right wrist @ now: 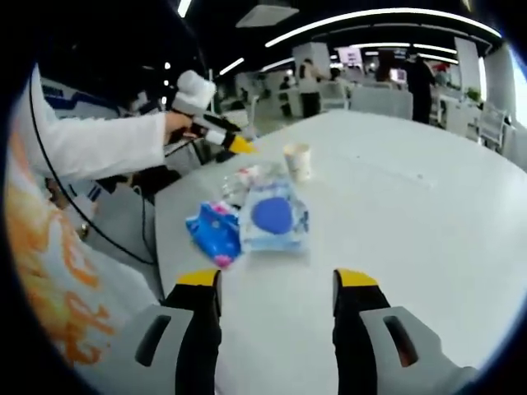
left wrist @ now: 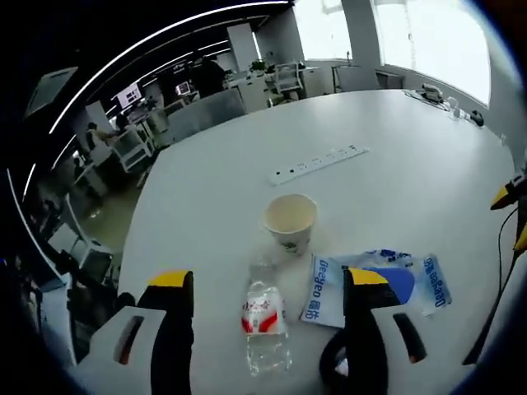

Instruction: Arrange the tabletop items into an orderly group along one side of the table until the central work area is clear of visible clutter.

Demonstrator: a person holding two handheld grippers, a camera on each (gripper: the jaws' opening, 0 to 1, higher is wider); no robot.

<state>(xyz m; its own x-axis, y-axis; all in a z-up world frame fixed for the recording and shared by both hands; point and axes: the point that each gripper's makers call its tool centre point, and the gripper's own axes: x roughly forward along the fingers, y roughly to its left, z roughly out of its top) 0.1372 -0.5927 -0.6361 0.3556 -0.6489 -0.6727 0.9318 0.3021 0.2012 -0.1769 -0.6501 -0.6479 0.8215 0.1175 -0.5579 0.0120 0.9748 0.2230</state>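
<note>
In the left gripper view a clear water bottle [left wrist: 265,322] with a red label lies on the white table [left wrist: 395,140], between the wide-apart jaws of my open left gripper [left wrist: 269,281]. Just beyond the bottle stands a paper cup [left wrist: 290,220], and a blue-and-white packet [left wrist: 387,276] lies flat to its right. In the right gripper view my right gripper [right wrist: 277,280] is open over bare table, short of the blue-and-white packet [right wrist: 274,216] and a blue-pink packet [right wrist: 212,233]. The paper cup [right wrist: 297,160] stands beyond them. A hand holds the left gripper [right wrist: 235,144] above the table's corner.
A white power strip [left wrist: 317,164] lies past the cup, mid-table. Small items [left wrist: 449,103] sit at the far edge. The right gripper's yellow tips [left wrist: 512,218] and a cable show at the right. A white sleeve [right wrist: 99,144] reaches in from the left. Office desks and chairs surround the table.
</note>
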